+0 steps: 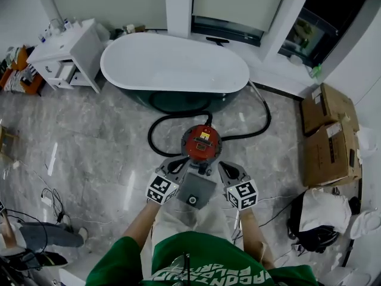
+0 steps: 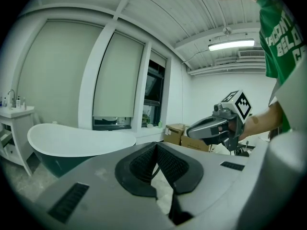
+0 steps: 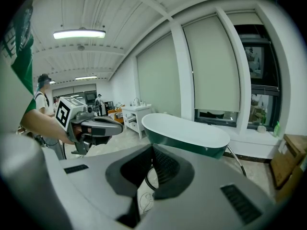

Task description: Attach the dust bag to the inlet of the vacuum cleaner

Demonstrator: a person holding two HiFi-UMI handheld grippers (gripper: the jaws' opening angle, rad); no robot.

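Observation:
In the head view the red round vacuum cleaner (image 1: 201,143) stands on the marble floor in front of me, with its black hose (image 1: 159,130) curling to its left. Just below it I see the dust bag's grey square collar (image 1: 196,189) with a round hole, and the beige bag (image 1: 190,219) trailing toward me. My left gripper (image 1: 177,164) and right gripper (image 1: 223,167) flank the collar and point at the vacuum. Both show their pads (image 2: 156,147) (image 3: 153,150) pressed together with nothing between them. Whether either gripper touches the bag I cannot tell.
A white and dark green bathtub (image 1: 172,64) stands behind the vacuum, with a white cabinet (image 1: 65,52) at the left. Cardboard boxes (image 1: 327,136) and a white sack (image 1: 324,210) are at the right. Loose cables (image 1: 50,198) lie on the floor. A person (image 3: 44,87) stands far off.

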